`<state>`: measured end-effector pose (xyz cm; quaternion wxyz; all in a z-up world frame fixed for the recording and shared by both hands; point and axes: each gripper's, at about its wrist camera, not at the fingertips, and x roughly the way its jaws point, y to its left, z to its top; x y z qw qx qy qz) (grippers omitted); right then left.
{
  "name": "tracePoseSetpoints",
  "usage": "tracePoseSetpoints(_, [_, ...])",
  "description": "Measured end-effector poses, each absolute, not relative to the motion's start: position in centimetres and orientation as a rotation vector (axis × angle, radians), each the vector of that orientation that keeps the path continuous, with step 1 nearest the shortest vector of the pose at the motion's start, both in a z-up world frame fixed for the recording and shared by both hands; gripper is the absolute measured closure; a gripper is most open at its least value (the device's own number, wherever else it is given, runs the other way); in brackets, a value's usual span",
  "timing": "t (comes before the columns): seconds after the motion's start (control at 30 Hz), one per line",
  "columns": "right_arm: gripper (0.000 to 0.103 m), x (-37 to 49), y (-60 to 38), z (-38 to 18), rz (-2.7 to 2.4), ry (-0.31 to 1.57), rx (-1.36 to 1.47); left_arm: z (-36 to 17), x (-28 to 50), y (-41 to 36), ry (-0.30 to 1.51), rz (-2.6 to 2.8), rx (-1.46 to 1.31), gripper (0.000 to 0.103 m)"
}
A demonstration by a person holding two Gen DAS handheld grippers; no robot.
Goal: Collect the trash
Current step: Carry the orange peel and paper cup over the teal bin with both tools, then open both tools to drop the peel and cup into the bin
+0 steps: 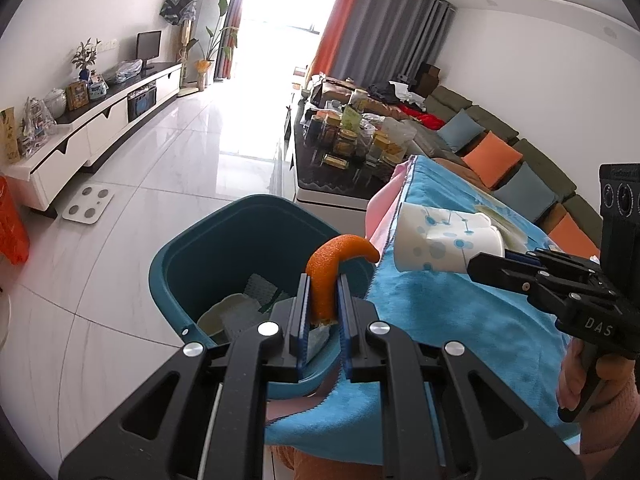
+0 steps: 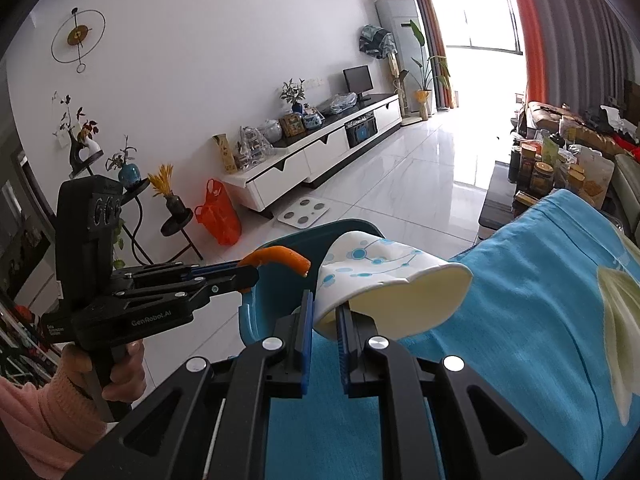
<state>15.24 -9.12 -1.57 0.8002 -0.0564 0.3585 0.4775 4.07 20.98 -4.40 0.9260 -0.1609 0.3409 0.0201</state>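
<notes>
Over bin: left tongs pinch peel; right tongs pinch cup.

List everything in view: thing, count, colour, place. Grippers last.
orange peel: one, orange, pinched in the left gripper above the bin
paper cup: one, white with blue dots, crushed, its rim clamped in the right gripper
bin: one, teal, on the floor beside the blue cloth, scraps inside
blue cloth: one, blue, draped over the near surface
scale: one, white, on the floor tiles
plastic bag: one, orange, on the floor by the TV cabinet
TV cabinet: one, white with dark top, along the wall
jars: several, amber, on the dark coffee table
left gripper: black, blue pads, shut
right gripper: black, blue pads, shut
</notes>
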Motion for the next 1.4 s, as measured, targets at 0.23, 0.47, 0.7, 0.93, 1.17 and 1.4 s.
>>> tracePoseSetpoints(0.23, [0.093, 15.3, -7.8, -1.7, 1.034, 0.780, -0.148, -5.1, 4.5, 21.3, 0.713, 0.056, -0.344, 0.090])
tracePoseSetpoints(0.47, [0.093, 15.7, -6.7, -2.2, 1.036, 0.798, -0.176, -6.0, 4.9, 22.0, 0.730, 0.068, -0.363, 0.090])
tracePoseSetpoints(0.7, [0.093, 16.1, -5.3, -2.8, 1.034, 0.823, -0.203, -6.7, 5.6, 22.4, 0.748, 0.085, -0.375, 0.090])
tracePoseSetpoints(0.93, [0.093, 16.5, -4.1, -3.4, 1.029, 0.843, -0.225, -7.5, 6.3, 22.5, 0.768, 0.099, -0.384, 0.090])
tracePoseSetpoints(1.17, [0.093, 17.0, -2.9, -3.9, 1.029, 0.860, -0.250, -8.6, 6.9, 22.9, 0.788, 0.107, -0.397, 0.090])
tracePoseSetpoints(1.4, [0.092, 17.5, -1.9, -4.8, 1.023, 0.886, -0.267, -9.6, 7.4, 23.5, 0.811, 0.113, -0.417, 0.090])
